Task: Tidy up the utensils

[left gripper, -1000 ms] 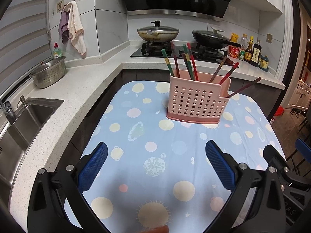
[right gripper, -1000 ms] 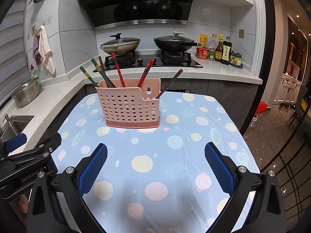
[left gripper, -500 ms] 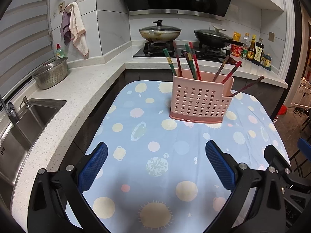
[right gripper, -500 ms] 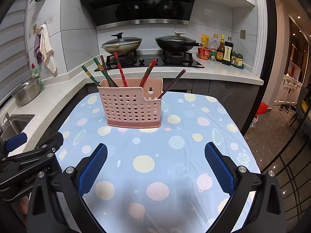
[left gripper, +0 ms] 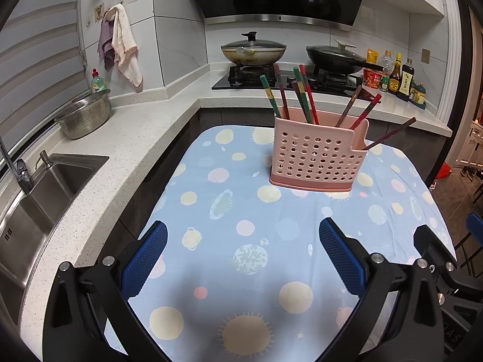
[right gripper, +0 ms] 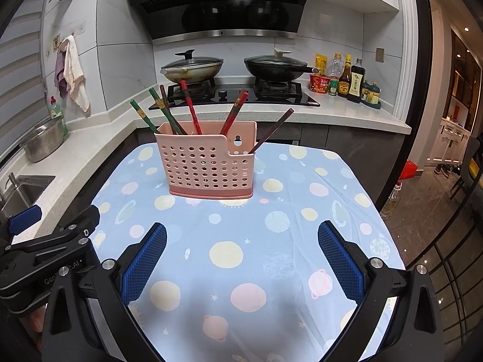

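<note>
A pink perforated utensil holder (left gripper: 314,160) (right gripper: 208,166) stands upright on the blue dotted tablecloth (left gripper: 241,211) (right gripper: 241,241), toward its far side. Several green, red and brown chopsticks (left gripper: 302,96) (right gripper: 169,111) lean inside it; one brown chopstick (left gripper: 389,134) (right gripper: 271,131) sits in the low side compartment. My left gripper (left gripper: 243,252) hovers open over the near cloth, well short of the holder, with nothing between its blue pads. My right gripper (right gripper: 241,253) is also open and holds nothing. The left tool's body (right gripper: 45,256) shows at the right view's left edge.
A white counter (left gripper: 126,138) runs left with a steel sink (left gripper: 36,199) and a metal colander (left gripper: 84,114). Behind the table a hob holds two lidded pans (left gripper: 253,49) (right gripper: 277,63). Sauce bottles (right gripper: 347,78) stand at the back right. The floor drops off beyond the table's right edge.
Both grippers have lifted and drawn back slightly, so the holder sits a little lower and farther in each view. Jaws stay open. The holder and chopsticks have not moved.
</note>
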`<state>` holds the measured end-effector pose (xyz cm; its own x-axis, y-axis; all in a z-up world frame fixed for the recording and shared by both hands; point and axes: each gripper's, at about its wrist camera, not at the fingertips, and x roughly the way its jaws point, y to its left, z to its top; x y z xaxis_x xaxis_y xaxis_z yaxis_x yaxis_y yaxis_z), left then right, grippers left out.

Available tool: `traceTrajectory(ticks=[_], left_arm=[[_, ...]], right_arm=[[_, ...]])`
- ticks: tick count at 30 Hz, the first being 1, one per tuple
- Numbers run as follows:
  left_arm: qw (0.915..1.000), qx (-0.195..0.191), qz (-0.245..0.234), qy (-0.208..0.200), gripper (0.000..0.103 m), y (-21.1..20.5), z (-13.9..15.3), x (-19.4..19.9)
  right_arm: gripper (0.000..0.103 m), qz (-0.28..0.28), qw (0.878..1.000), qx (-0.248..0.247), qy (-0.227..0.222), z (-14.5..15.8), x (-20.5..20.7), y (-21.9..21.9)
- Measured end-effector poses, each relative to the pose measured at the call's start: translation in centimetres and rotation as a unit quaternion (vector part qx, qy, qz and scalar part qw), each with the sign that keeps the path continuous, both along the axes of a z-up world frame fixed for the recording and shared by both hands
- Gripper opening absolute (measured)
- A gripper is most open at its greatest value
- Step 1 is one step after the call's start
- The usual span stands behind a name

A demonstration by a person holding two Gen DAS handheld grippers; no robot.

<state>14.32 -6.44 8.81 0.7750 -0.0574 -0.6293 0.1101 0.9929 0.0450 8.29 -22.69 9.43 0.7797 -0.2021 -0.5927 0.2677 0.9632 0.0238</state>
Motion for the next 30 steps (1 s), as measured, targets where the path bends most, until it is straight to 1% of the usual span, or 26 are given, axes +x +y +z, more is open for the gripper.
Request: traceTrajectory(ticks=[30], left_arm=[[1.0, 0.004, -0.001, -0.002, 0.096, -0.07, 0.14, 0.05]], right_arm=[[0.097, -0.001, 1.0, -0.001, 0.002, -0.01, -0.05, -0.23]])
